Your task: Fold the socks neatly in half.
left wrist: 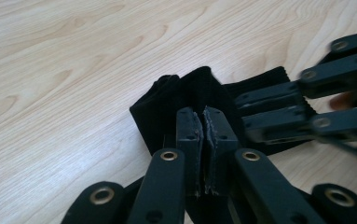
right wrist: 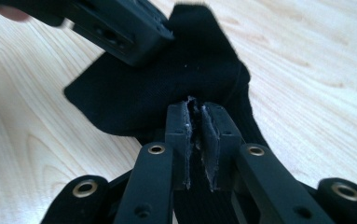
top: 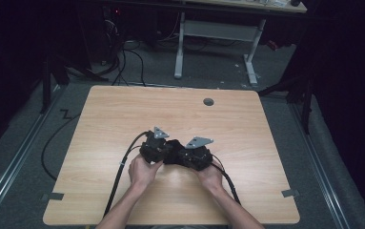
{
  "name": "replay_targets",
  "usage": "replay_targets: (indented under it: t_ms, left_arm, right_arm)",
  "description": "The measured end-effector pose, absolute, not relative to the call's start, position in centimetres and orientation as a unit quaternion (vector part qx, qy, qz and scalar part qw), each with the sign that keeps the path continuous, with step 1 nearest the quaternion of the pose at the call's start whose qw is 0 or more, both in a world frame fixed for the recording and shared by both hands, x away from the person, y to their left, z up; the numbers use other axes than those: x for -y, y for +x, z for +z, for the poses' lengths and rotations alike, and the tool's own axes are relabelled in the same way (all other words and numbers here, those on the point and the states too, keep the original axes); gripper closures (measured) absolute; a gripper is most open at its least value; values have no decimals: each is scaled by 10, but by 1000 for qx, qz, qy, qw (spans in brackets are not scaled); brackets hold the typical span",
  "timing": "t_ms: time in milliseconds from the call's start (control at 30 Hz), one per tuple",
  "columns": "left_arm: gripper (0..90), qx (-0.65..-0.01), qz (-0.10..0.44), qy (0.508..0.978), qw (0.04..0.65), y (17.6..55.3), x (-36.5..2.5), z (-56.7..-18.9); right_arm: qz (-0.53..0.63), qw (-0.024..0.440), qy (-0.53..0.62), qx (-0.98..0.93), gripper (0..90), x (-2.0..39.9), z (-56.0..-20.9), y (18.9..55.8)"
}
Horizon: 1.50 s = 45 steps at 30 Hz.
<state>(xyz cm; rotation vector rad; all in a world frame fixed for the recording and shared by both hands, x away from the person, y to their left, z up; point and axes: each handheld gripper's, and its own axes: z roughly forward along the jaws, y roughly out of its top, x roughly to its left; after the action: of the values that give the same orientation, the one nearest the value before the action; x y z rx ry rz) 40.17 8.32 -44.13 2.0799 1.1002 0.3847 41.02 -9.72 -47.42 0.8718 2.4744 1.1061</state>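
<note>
Pinching black sock (left wrist: 190,95), between both tools

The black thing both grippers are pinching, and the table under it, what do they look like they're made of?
Black cloth: soft knitted fabric, matte, probably a sock; fine ribbing shows along one end and it folds limply. Table: light wood-grain top, smooth with a slight sheen, likely laminate rather than solid wood, though the look leaves that open.

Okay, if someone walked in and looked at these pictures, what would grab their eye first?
Two black grippers, left gripper and right gripper, meet nose to nose near the middle of the wooden table. Both are clamped on a bunched black cloth, probably a sock, judging by its ribbed edge, between them. Dark floor and cables lie beyond.
</note>
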Motion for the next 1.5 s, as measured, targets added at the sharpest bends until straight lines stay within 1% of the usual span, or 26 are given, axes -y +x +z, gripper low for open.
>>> replay_targets:
  t_ms: [267, 533, 667, 900, 1000, 1233, 1367, 1500]
  left_arm:
    - [850, -408, 139, 823, 371, 403, -65, -448]
    - [843, -404, 135, 828, 364, 407, -56, -459]
    - [854, -404, 136, 830, 361, 409, -55, -460]
    - [860, -406, 133, 832, 354, 411, -51, -464]
    - [861, -405, 130, 834, 350, 413, -49, -467]
    - [863, -407, 128, 833, 352, 414, -47, -469]
    - [863, -406, 126, 832, 355, 415, -47, -469]
    - [864, -405, 126, 831, 360, 415, -47, -468]
  right_arm:
    - [376, 136, 313, -861, 816, 98, -484, 417]
    - [371, 122, 323, -862, 818, 100, -496, 420]
    - [367, 130, 322, -863, 795, 103, -495, 418]
    - [356, 146, 326, -863, 713, 115, -489, 412]
    - [363, 152, 333, -857, 700, 126, -484, 407]
    - [356, 193, 365, -838, 680, 163, -476, 400]
    - [343, 191, 387, -835, 674, 176, -485, 406]
    - [347, 181, 391, -833, 682, 177, -491, 409]
